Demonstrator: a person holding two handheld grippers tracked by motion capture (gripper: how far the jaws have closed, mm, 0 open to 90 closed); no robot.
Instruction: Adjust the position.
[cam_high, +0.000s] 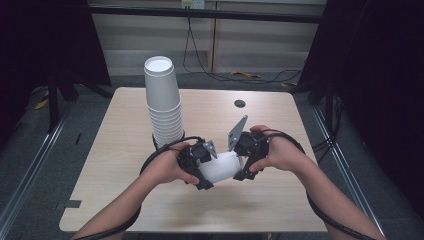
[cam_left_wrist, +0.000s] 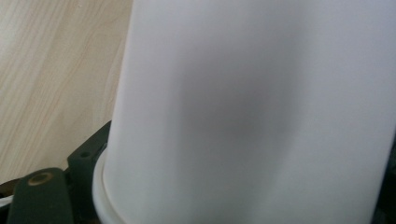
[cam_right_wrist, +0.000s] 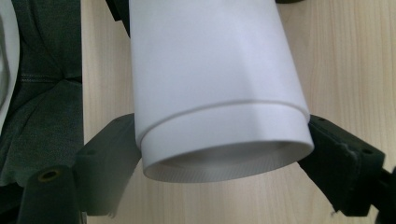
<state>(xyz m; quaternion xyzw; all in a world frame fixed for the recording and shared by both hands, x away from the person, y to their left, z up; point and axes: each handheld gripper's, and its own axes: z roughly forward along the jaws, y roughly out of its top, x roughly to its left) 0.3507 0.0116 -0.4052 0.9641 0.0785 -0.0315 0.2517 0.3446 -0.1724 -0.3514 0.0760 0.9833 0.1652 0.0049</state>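
Note:
A single white paper cup lies on its side just above the wooden table, between both grippers. My left gripper is shut on its rim end; in the left gripper view the cup wall looms close, with the rolled rim beside one black jaw. My right gripper is shut on the base end. In the right gripper view the cup points its recessed base at the camera, and the right gripper has a jaw pressed against each side.
A tall stack of white cups stands upside down behind the left hand. A small black round spot marks the table farther back. Dark curtains and cables lie beyond the table; dark cloth shows at the table's edge.

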